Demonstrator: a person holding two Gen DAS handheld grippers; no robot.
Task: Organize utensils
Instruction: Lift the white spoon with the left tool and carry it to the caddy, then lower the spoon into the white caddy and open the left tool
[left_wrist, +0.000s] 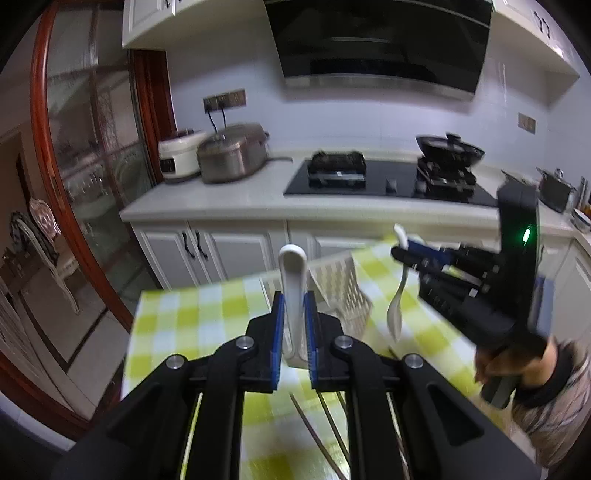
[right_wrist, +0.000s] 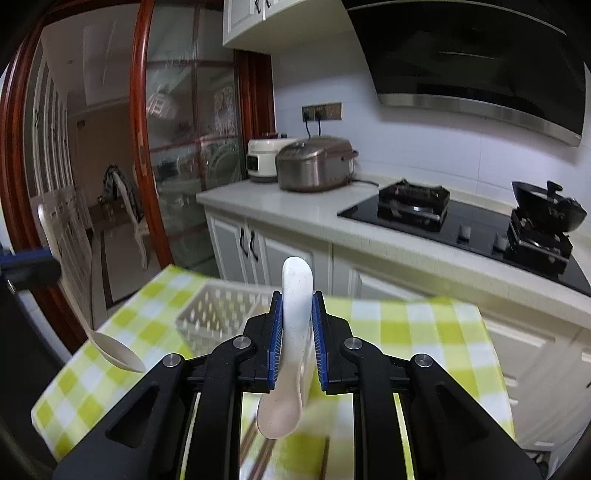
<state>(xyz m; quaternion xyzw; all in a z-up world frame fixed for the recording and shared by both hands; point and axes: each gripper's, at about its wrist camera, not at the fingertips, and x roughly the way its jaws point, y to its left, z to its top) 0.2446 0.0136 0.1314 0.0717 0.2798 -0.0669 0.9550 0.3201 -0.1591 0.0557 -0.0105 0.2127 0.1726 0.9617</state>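
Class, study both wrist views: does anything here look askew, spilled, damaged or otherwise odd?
Nothing spilled or damaged. The white basket lies tipped on its side on the checked tablecloth. Each gripper holds a white spoon in the air.

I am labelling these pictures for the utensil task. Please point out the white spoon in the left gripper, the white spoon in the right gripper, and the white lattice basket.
Left gripper's white spoon (left_wrist: 291, 280), left wrist view, on its handle.
Right gripper's white spoon (right_wrist: 295, 314), right wrist view, on its handle.
White lattice basket (right_wrist: 218, 314), right wrist view, on its side wall.
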